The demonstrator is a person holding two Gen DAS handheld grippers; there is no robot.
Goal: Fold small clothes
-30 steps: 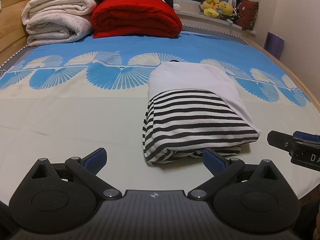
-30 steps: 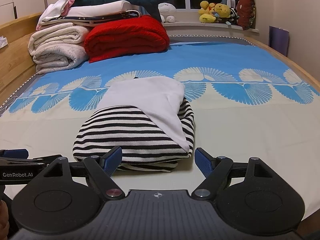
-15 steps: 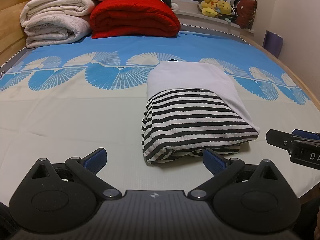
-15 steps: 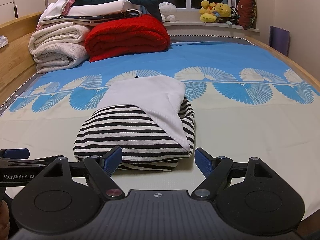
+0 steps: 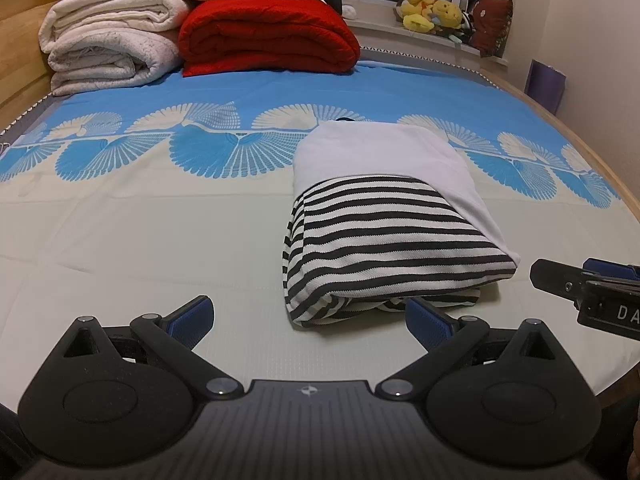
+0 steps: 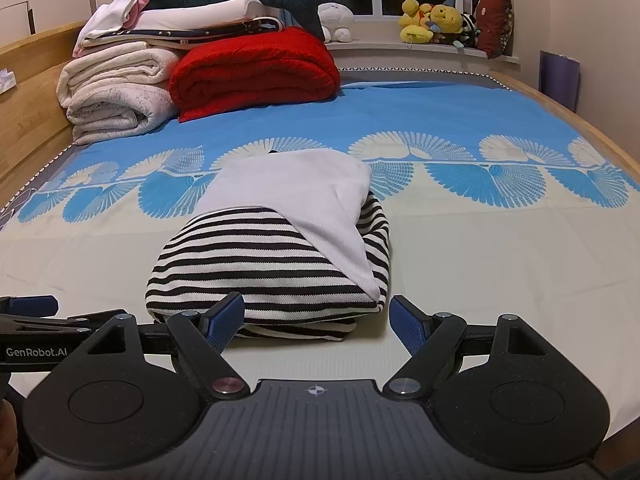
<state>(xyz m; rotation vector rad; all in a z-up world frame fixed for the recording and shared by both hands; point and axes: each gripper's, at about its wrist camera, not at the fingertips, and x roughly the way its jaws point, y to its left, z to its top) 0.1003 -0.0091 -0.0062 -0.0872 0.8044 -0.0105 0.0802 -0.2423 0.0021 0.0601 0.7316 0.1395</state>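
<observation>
A folded black-and-white striped garment with a white panel (image 5: 384, 216) (image 6: 280, 248) lies on the bed as a compact bundle. My left gripper (image 5: 308, 318) is open just in front of its near left corner, with nothing between the blue pads. My right gripper (image 6: 318, 320) is open at the bundle's near edge, also holding nothing. Its left pad (image 6: 224, 320) overlaps the striped hem in the view; whether it touches I cannot tell. The right gripper's fingers (image 5: 560, 280) show at the right edge of the left wrist view, and the left gripper's finger (image 6: 60, 320) at the left of the right wrist view.
The bed sheet (image 5: 140, 240) is cream near me and blue with fan prints farther off. Folded white blankets (image 5: 108, 48) and a red blanket (image 5: 268, 36) are stacked at the head. Plush toys (image 6: 436, 20) sit on the windowsill. A wooden bed rim (image 6: 592, 136) curves along the right.
Both cameras have drifted slightly; the bundle lies as before and both grippers stay open.
</observation>
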